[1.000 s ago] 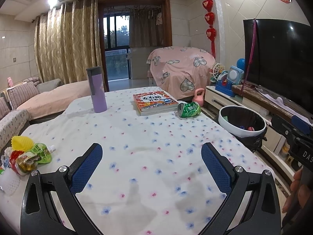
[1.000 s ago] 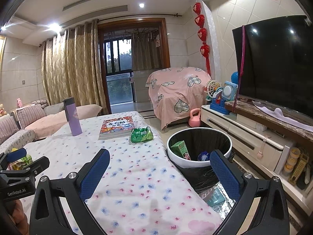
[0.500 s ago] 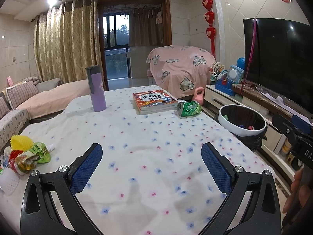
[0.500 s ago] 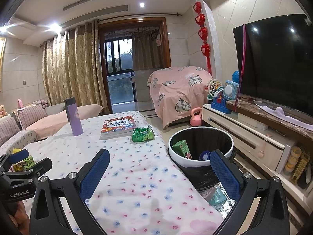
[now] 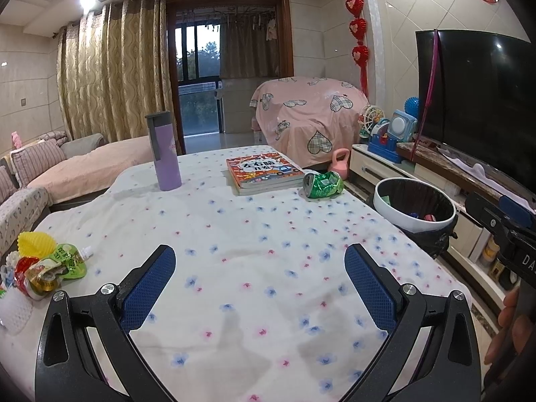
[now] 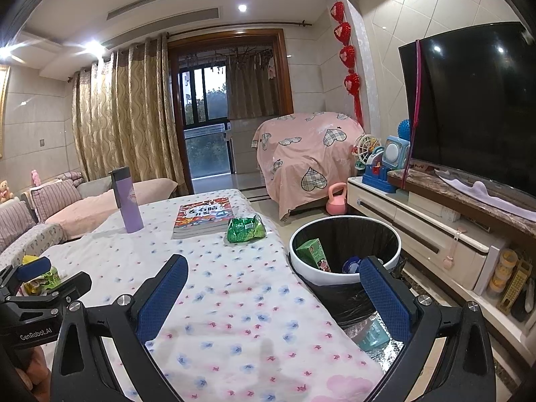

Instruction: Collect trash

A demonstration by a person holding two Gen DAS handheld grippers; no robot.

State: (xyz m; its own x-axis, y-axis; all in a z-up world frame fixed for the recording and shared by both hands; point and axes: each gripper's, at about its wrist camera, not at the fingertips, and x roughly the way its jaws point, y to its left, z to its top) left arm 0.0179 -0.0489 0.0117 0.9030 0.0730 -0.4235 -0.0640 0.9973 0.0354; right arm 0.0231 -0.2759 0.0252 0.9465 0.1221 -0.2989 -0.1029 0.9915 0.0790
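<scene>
Crinkled foil and plastic make up the pouch pile (image 5: 43,268) at the table's nine o'clock edge, topped with a yellow ribbed cup; these look light, limp and slippery, so a pinch across a flat pouch body seems wiser than at a spout. The left gripper (image 5: 259,283) hovers over the flowered cotton cloth (image 5: 234,234) with its blue textured pads spread wide, nothing between them. Further in, a smooth purple flask (image 5: 164,154) stands upright at eleven o'clock, a glossy book (image 5: 264,174) lies flat at twelve, and touching its right corner lies a crushed green can (image 5: 323,185) (thin metal, dented, probably weightless), best taken across its flattened middle. The right gripper (image 6: 271,288) gapes equally wide and empty, its right pad overlapping the round, white-rimmed, black-lined bin (image 6: 345,274) at three o'clock, which holds a green carton.
</scene>
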